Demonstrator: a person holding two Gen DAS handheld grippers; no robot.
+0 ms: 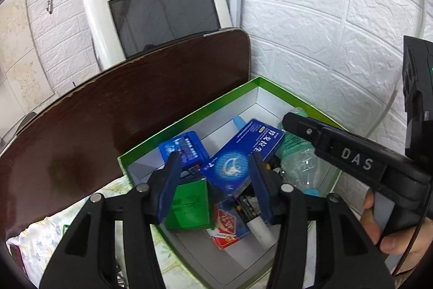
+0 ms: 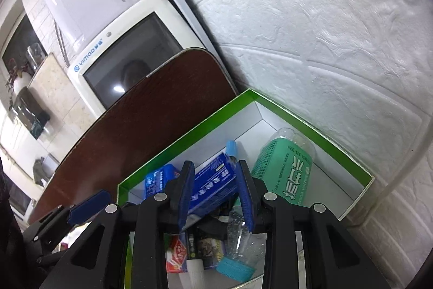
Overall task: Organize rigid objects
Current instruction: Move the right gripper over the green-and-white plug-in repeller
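A green-rimmed white box [image 1: 189, 115] [image 2: 319, 132] sits in the wall corner and holds several items. A large blue carton [image 1: 243, 151] [image 2: 213, 186] leans on top. A small blue pack [image 1: 184, 148], a green carton [image 1: 189, 205], a red-and-blue carton [image 1: 230, 224] [image 2: 176, 253] and a clear bottle with a green label [image 1: 300, 159] [image 2: 286, 169] lie inside. My left gripper [image 1: 216, 183] is open above the box, empty. My right gripper [image 2: 216, 197] is open over the blue carton, empty; it also shows in the left wrist view [image 1: 289, 121].
A dark wooden board [image 1: 121, 110] [image 2: 140, 121] leans just left of the box. Behind it stands a white monitor [image 1: 159, 10] [image 2: 127, 58]. A white embossed wall [image 1: 324, 31] closes the right side. A patterned cloth [image 1: 46, 240] lies under the box.
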